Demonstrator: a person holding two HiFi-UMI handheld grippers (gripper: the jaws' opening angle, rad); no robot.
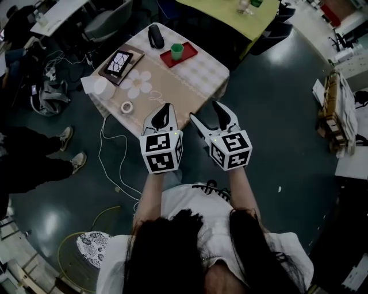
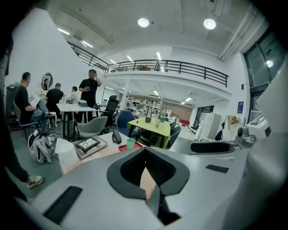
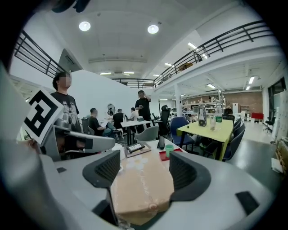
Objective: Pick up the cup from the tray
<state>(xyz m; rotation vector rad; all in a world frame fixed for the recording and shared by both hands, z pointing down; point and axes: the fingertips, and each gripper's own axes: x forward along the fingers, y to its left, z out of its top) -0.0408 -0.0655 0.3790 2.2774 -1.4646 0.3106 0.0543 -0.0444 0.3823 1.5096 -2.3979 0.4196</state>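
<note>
A green cup (image 1: 177, 51) stands upright on a small red tray (image 1: 167, 58) at the far side of a table with a checked cloth (image 1: 201, 74). Both grippers hover over the near edge of that table, well short of the cup. My left gripper (image 1: 166, 107) has its jaws closed tip to tip, with nothing in them. To its right, my right gripper (image 1: 204, 111) is open and empty. In the left gripper view the cup (image 2: 130, 143) shows beyond the shut gripper (image 2: 145, 150). In the right gripper view the cup (image 3: 168, 150) lies ahead of the open gripper (image 3: 144, 162).
On the table are a black oblong case (image 1: 155, 35), a framed panel on a brown board (image 1: 118, 62), a white cup (image 1: 101, 87) and a tape roll (image 1: 126, 107). Cables trail on the floor at the left, beside a person's legs (image 1: 34, 158). A yellow-green table (image 1: 230, 12) stands behind.
</note>
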